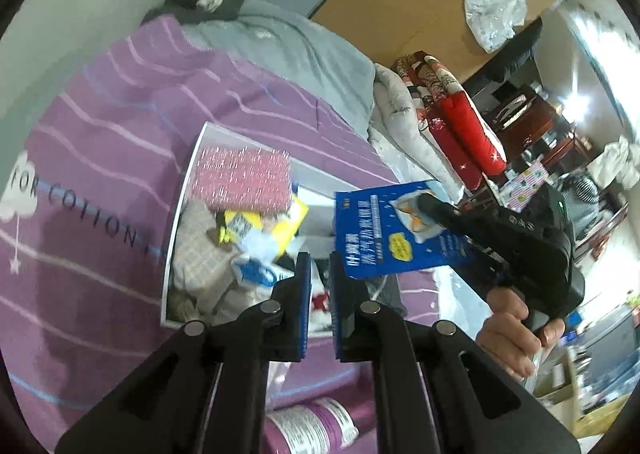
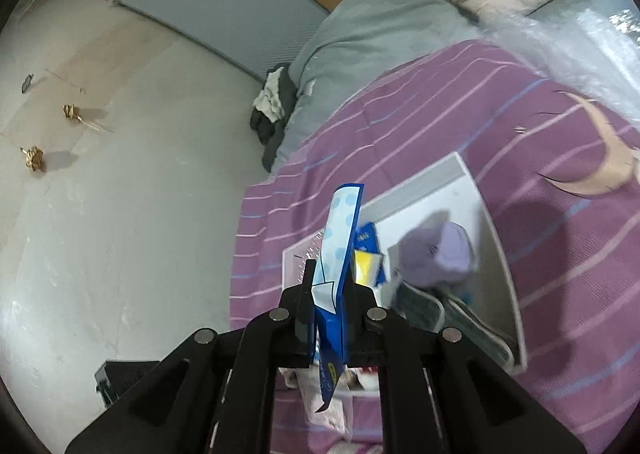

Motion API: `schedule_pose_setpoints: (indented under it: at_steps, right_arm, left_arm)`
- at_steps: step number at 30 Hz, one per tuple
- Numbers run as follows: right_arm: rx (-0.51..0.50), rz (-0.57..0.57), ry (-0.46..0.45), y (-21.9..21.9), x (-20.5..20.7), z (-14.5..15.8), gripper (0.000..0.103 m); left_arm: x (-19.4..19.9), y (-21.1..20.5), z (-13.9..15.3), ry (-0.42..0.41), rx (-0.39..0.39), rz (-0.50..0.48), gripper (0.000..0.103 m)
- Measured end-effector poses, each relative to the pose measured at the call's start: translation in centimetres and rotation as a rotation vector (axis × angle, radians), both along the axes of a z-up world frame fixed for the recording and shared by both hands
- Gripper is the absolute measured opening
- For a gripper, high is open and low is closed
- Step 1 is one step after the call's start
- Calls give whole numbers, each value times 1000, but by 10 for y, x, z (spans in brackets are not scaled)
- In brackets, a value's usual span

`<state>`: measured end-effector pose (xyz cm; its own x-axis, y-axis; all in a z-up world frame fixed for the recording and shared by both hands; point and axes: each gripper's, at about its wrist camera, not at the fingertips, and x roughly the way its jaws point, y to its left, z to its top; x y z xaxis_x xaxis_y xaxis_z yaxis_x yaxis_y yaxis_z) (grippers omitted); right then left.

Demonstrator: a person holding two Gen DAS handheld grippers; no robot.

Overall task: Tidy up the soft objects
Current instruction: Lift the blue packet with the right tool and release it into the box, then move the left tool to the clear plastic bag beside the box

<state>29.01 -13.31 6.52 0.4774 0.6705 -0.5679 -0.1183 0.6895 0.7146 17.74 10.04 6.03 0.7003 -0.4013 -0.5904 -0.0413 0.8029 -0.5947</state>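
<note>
A: Two grippers. My right gripper (image 2: 329, 314) pinches flat blue foil packet (image 2: 340, 250), long axis pointing away along the fingers, above white open box (image 2: 496, 238).
B: Left gripper (image 1: 320, 294)?
A: Nearly closed, empty.

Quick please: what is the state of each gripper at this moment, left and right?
Left gripper: nearly closed, nothing between its pads, above the white box.
Right gripper: closed on the blue packet.
</note>
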Motion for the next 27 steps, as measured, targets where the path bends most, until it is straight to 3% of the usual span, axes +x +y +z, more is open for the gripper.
schedule_pose_setpoints:
  at_steps: [4,6,8,9,10,12,22,27]
  right_arm:
    - [9,-1,-11,9,22,-13,7]
    - [9,-21,4,10,34,-23,10]
    - [-96,-107,41,9,41,-29,14]
    - [-133,-131,49,9,41,-30,30]
    - [-153,-152,54,6,40,-30,55]
    - [-123,-167,35,1,32,-28,78]
    - [-244,-134,-39,1,-10,2,79]
    - [-275,-73,-64,9,-29,5,79]
  left_arm:
    - [12,-13,-9,22,69,-4,10]
    - [14,-23,-11,58,169,23,12]
    - [13,-27,-12,80,229,27,31]
    - [13,-28,-12,87,240,27,37]
    - [11,-27,-13,90,241,24,44]
    - [8,-25,-11,86,233,18,45]
    - [2,-35,-9,102,316,16,49]
    - [-1,-37,-8,90,302,8,50]
